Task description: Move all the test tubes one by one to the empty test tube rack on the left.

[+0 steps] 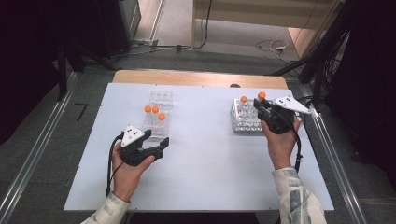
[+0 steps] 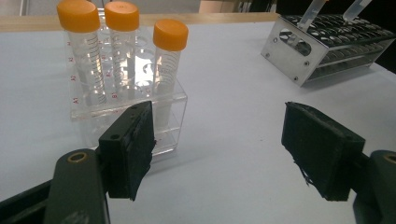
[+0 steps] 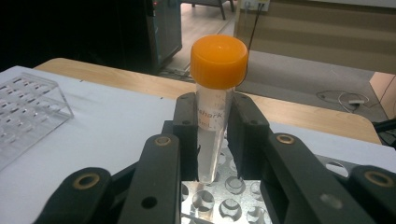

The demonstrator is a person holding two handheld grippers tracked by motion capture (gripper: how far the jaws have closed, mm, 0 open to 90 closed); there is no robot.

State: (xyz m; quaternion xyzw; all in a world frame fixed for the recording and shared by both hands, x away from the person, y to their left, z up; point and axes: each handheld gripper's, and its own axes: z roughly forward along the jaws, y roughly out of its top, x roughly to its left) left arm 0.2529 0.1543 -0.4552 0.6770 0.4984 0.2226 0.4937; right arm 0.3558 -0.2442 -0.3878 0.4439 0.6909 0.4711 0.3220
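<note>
My right gripper (image 3: pixel 215 123) is shut on a clear tube with an orange cap (image 3: pixel 218 56), held upright with its tip just above the holes of the metal rack (image 3: pixel 224 200). In the high view that gripper (image 1: pixel 259 106) hangs over the metal rack's (image 1: pixel 245 123) right side, and one more orange-capped tube (image 1: pixel 243 99) stands in the rack. My left gripper (image 1: pixel 156 140) rests open on the table just in front of the clear plastic rack (image 1: pixel 161 100). Three orange-capped tubes (image 2: pixel 122 18) stand in that rack (image 2: pixel 133 109); nothing lies between the left gripper's (image 2: pixel 219 140) jaws.
The white tabletop (image 1: pixel 205 158) carries both racks. A wooden strip (image 1: pixel 196 78) runs along its far edge. Metal rails (image 1: pixel 37 149) flank the table, and cables (image 1: pixel 275 45) lie on the floor beyond.
</note>
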